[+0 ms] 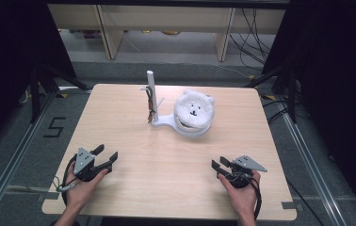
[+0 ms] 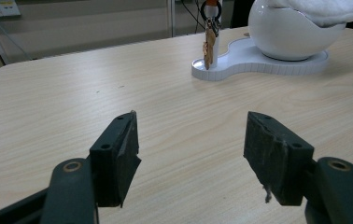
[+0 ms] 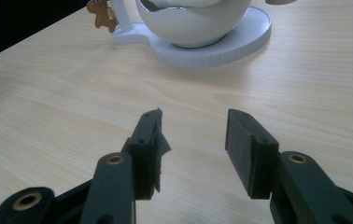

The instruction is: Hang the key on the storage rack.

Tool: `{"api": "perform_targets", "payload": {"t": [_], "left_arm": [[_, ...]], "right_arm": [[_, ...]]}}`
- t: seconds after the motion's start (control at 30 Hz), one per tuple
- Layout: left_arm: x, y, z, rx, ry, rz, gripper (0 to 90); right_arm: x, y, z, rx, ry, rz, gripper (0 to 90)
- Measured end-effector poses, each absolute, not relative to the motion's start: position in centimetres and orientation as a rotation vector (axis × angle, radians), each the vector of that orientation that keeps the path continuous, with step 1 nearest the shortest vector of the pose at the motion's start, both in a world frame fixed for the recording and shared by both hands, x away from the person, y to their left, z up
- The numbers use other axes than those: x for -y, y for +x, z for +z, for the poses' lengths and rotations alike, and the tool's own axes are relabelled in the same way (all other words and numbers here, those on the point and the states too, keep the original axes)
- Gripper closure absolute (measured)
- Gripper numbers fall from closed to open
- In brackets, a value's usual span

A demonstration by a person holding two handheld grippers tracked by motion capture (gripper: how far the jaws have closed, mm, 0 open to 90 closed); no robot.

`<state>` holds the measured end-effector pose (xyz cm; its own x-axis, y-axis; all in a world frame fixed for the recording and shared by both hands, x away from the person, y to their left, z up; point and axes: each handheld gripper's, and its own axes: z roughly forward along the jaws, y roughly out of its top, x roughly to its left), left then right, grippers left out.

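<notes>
A white stand (image 1: 166,123) sits at the table's far middle, with an upright post (image 1: 150,89) and a round white bowl (image 1: 192,127) on its base. A fluffy white plush bear head (image 1: 193,108) rests in the bowl. A small keychain with a brown charm (image 1: 151,109) hangs on the post. The same charm (image 2: 208,44) and bowl (image 2: 289,32) appear in the left gripper view. My left gripper (image 1: 107,156) is open near the front left, nothing between its jaws. My right gripper (image 1: 220,164) is open at the front right, also holding nothing.
The light wooden table (image 1: 166,188) stretches between the grippers and the stand. Beyond its far edge stand wooden shelf legs (image 1: 110,33) and loose cables (image 1: 256,33). Metal rails (image 1: 308,155) run along the floor on both sides.
</notes>
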<state>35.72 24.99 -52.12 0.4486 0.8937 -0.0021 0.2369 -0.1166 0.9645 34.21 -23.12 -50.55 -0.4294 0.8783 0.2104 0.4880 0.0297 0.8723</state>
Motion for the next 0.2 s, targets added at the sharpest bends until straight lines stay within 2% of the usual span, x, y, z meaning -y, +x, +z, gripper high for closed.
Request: {"api": "perform_targets", "payload": {"t": [0.2], "left_arm": [[-24.8, 35.75, -52.32, -0.989, 1.644, 0.776, 35.2]], "right_arm": [[23.51, 34.21, -50.85, -1.904, 1.372, 1.375, 56.4]]}}
